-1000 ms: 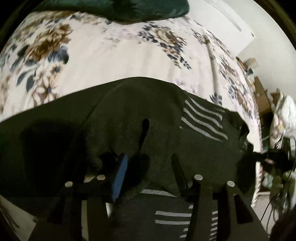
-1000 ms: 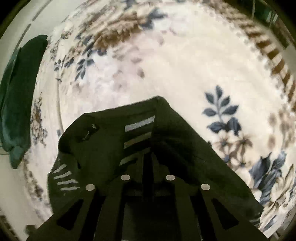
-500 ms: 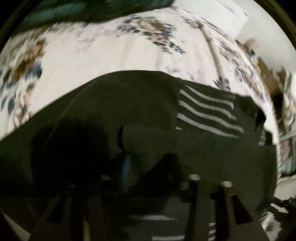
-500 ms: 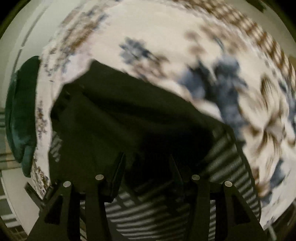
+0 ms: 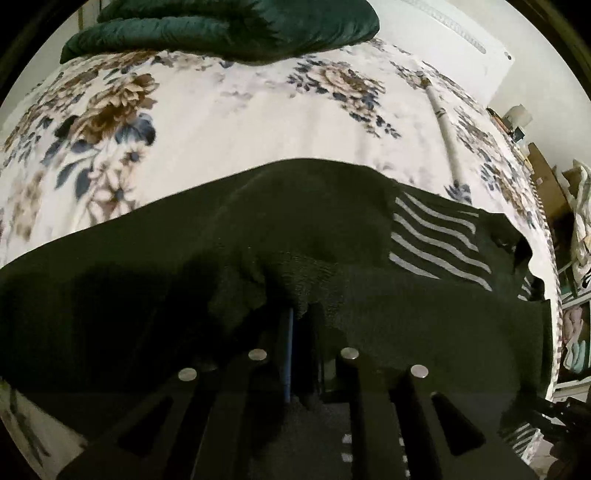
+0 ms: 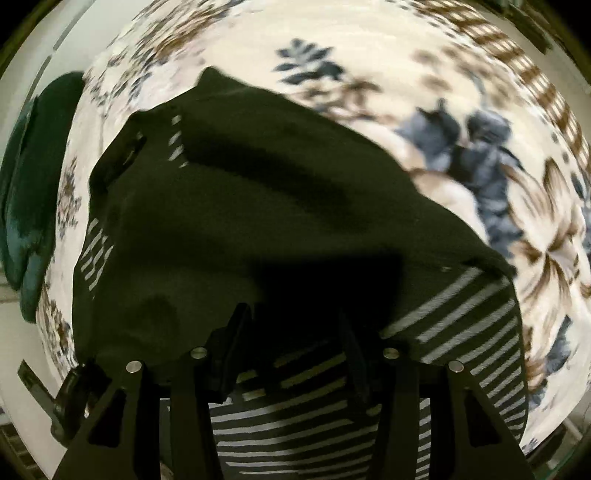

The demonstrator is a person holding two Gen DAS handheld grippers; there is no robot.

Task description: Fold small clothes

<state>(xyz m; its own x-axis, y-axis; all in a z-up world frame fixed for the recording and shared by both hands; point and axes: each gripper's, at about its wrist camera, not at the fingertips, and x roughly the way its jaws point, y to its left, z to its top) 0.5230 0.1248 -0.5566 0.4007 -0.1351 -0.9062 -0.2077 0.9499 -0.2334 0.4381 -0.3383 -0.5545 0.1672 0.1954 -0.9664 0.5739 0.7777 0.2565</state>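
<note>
A dark garment (image 5: 332,221) with white stripes (image 5: 436,236) lies spread on a floral bedspread (image 5: 221,122). My left gripper (image 5: 295,314) is shut on a bunched fold of the dark fabric, which puckers up between the pads. In the right wrist view the same garment (image 6: 258,184) lies folded over, with a striped panel (image 6: 461,325) showing at its near right. My right gripper (image 6: 291,328) hovers over the garment's near edge, open, with fabric below the fingers and nothing pinched between them.
A dark green cushion (image 5: 229,26) lies at the far edge of the bed, seen also as the green cushion (image 6: 26,184) at the left. Shelves and clutter (image 5: 580,240) stand beyond the bed's right side. Bare bedspread (image 6: 369,48) lies beyond the garment.
The left gripper went from open over the cloth to shut on a fold. The right gripper let go of the garment, opened and moved sideways; a dark flap now covers the stripes.
</note>
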